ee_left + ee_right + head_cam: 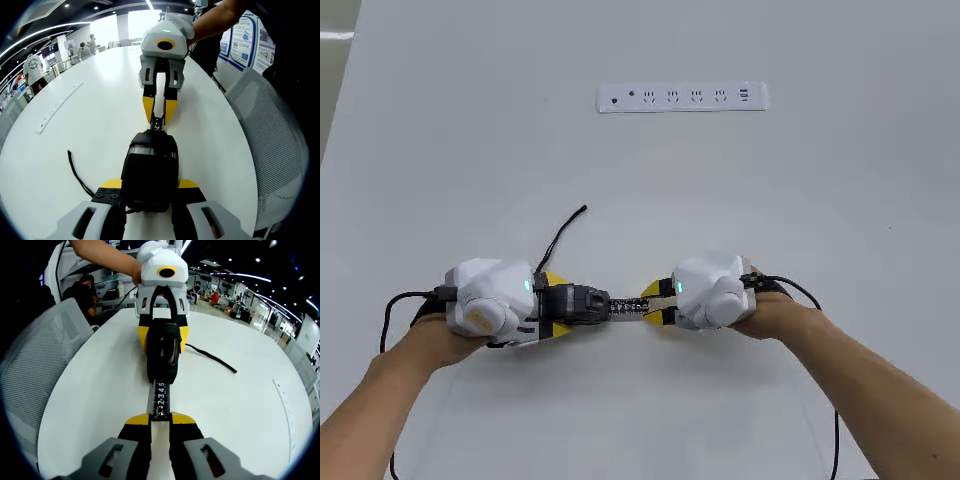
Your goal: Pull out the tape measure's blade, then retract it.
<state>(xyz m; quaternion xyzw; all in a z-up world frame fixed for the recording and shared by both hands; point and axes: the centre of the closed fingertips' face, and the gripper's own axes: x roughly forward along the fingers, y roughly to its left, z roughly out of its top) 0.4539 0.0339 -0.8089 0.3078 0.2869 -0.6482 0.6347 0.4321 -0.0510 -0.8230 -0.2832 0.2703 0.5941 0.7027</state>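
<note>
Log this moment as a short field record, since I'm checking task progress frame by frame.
left gripper: shut on black plastic tape measure case
right gripper: shut on the end of the numbered blade
blade state: a short stretch pulled out, spanning between the grippers
black cord: lies on the white table by the case
white power strip: far side, untouched

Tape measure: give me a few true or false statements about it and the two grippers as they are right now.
1. The left gripper clamps the tape measure. True.
2. The blade is fully retracted. False: a short stretch is out, and the right gripper pinches its end.
3. The power strip lies between the grippers. False: it lies on the table beyond them.
4. A black strap lies on the table by the tape measure. True.
</note>
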